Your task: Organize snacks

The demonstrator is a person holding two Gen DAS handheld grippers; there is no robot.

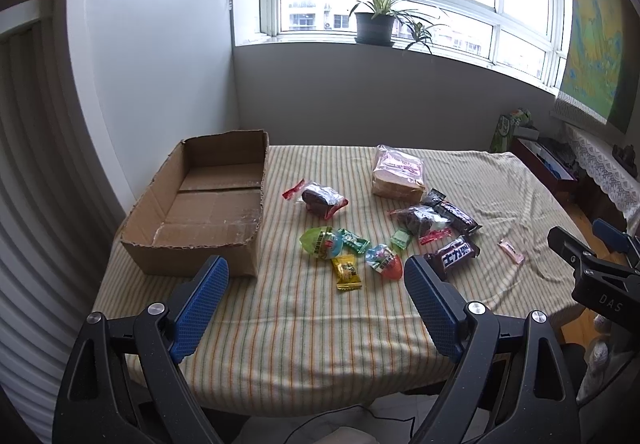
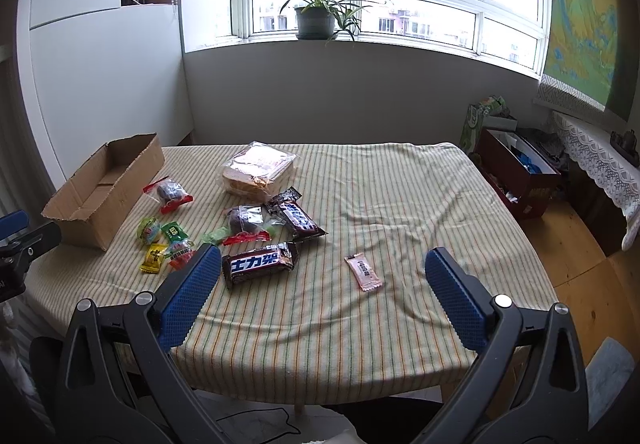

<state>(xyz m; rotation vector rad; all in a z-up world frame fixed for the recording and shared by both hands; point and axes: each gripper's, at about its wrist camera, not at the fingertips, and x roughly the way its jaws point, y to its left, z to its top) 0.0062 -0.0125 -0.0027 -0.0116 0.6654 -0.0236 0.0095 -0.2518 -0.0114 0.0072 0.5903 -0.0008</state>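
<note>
An empty cardboard box (image 1: 208, 200) (image 2: 104, 184) stands at the left of the striped tablecloth (image 1: 304, 316). Snacks lie scattered to its right: a bagged bread pack (image 1: 398, 172) (image 2: 260, 166), two dark chocolate bars (image 1: 456, 252) (image 2: 260, 264) (image 2: 296, 218), clear bags with dark cakes (image 1: 322, 198) (image 2: 172, 192), a yellow candy (image 1: 346, 272) (image 2: 154, 258), green and red sweets (image 1: 322, 242), and a pink sachet (image 1: 511, 251) (image 2: 363, 272). My left gripper (image 1: 316, 276) hovers open over the near table edge. My right gripper (image 2: 322, 270) is open too, nothing between its fingers.
A potted plant (image 1: 376, 24) sits on the windowsill behind the table. A dark red crate (image 2: 520, 180) and a lace-covered shelf (image 2: 596, 160) stand on the wooden floor at right. A white cabinet (image 1: 160, 84) borders the table's left side. A cable (image 2: 260, 420) lies below the near edge.
</note>
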